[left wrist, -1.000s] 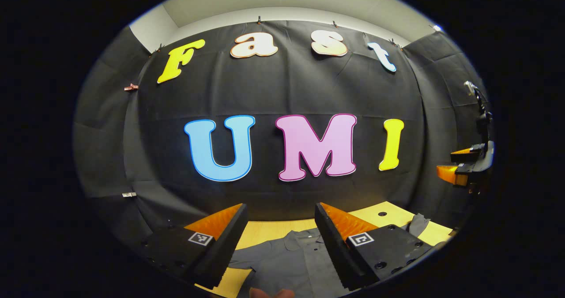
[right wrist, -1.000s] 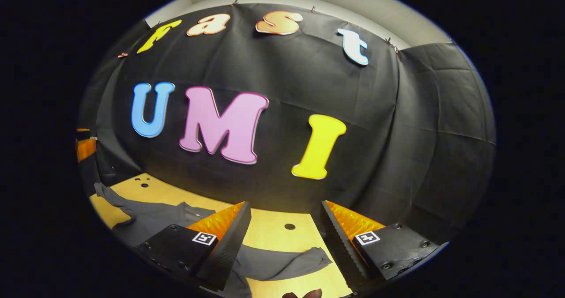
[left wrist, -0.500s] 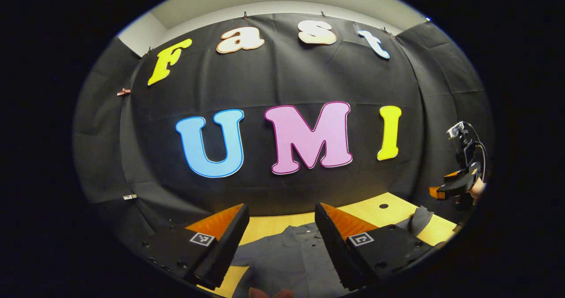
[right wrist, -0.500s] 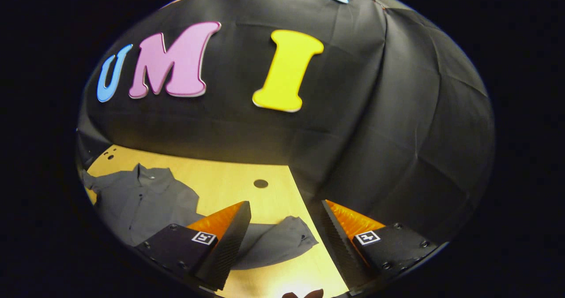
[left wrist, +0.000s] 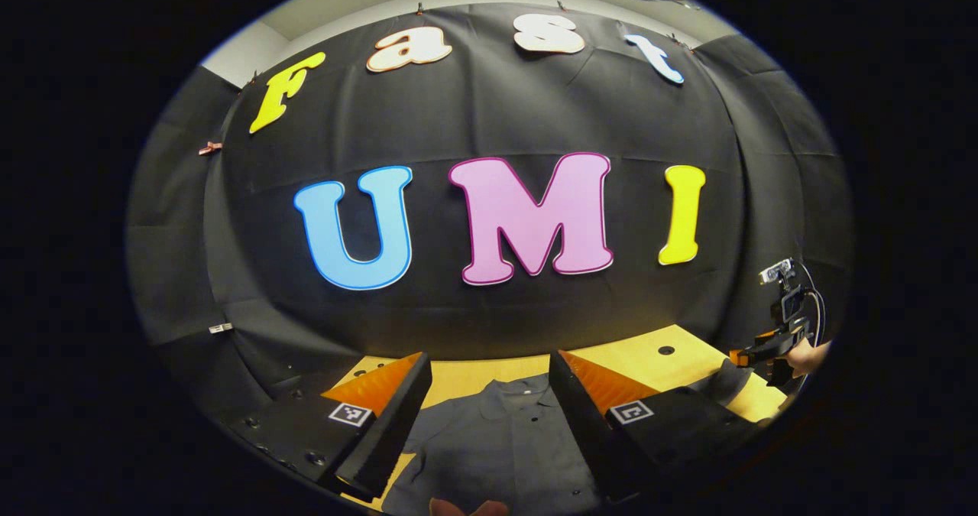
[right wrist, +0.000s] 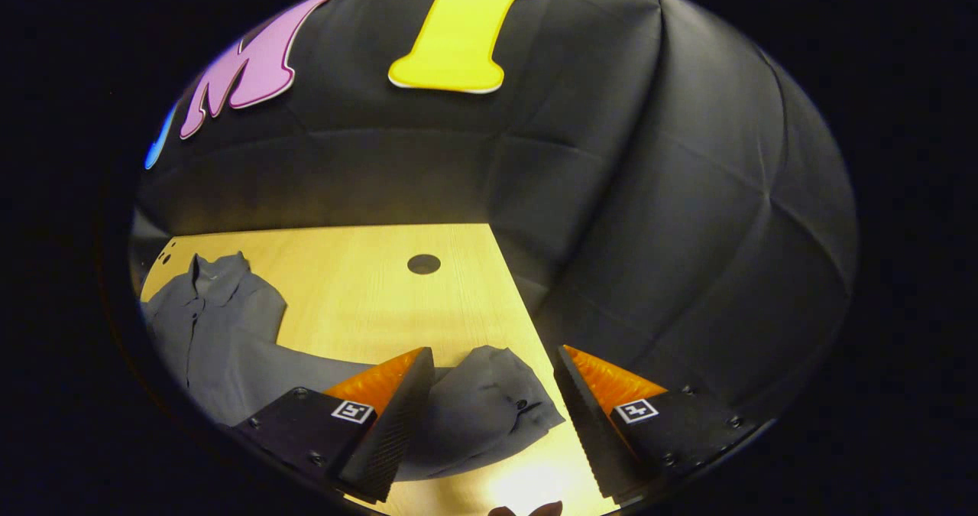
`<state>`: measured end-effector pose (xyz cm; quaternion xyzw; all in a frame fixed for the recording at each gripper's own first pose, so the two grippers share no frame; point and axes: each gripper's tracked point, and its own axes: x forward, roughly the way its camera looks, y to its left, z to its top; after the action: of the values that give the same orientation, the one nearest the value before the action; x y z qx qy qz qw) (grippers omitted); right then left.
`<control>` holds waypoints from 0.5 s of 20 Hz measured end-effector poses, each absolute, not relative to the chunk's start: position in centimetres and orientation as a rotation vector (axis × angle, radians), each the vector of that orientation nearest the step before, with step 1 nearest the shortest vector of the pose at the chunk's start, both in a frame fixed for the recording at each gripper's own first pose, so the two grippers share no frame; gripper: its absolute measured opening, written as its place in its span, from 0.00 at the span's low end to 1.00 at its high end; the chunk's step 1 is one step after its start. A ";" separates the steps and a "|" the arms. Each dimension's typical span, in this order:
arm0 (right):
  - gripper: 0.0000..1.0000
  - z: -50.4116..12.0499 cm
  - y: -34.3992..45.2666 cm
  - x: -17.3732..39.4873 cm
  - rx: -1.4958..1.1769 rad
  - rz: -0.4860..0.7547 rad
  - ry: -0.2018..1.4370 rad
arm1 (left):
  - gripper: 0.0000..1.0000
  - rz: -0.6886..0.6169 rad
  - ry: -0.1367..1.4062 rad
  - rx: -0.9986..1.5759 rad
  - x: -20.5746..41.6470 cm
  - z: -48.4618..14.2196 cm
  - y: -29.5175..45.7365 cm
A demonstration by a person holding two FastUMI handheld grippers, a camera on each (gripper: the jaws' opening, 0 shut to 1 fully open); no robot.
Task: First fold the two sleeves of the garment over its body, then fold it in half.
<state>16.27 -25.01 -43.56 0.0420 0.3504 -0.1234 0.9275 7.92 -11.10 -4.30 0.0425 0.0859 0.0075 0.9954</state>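
Yellow wooden table [right wrist: 367, 302] under grey shirt [right wrist: 221, 332]

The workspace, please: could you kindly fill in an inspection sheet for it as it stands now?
Surface: wooden table with a round hole.
Job's things: grey shirt lying flat, collar far; its cuff lies between the right gripper's fingers, unfolded.
Clutter: nothing seen.
Grippers: left gripper open above the shirt; right gripper open, low over the cuff.
Cables: one looping on the right gripper's top.
Surroundings: black cloth wall.
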 end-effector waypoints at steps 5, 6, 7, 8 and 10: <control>0.98 -48.3 -24.9 17.3 0.074 -0.225 0.789 | 0.97 0.068 0.211 0.096 8.4 -5.3 -10.3; 0.98 -49.0 -25.2 17.1 0.061 -0.230 0.808 | 0.97 0.074 0.216 0.098 8.5 -5.4 -10.3; 0.98 -49.7 -25.7 16.8 0.041 -0.240 0.829 | 0.97 0.080 0.218 0.099 8.5 -5.6 -10.3; 0.98 -50.2 -26.2 16.3 0.024 -0.250 0.847 | 0.97 0.085 0.221 0.102 8.7 -5.5 -10.3; 0.98 -51.1 -26.5 15.7 0.029 -0.244 0.869 | 0.97 0.093 0.221 0.107 8.8 -5.5 -10.4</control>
<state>15.71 -26.55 -51.11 0.0139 0.4201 -0.1178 0.8997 8.77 -10.40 -5.47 0.0535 0.1102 0.0463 0.9914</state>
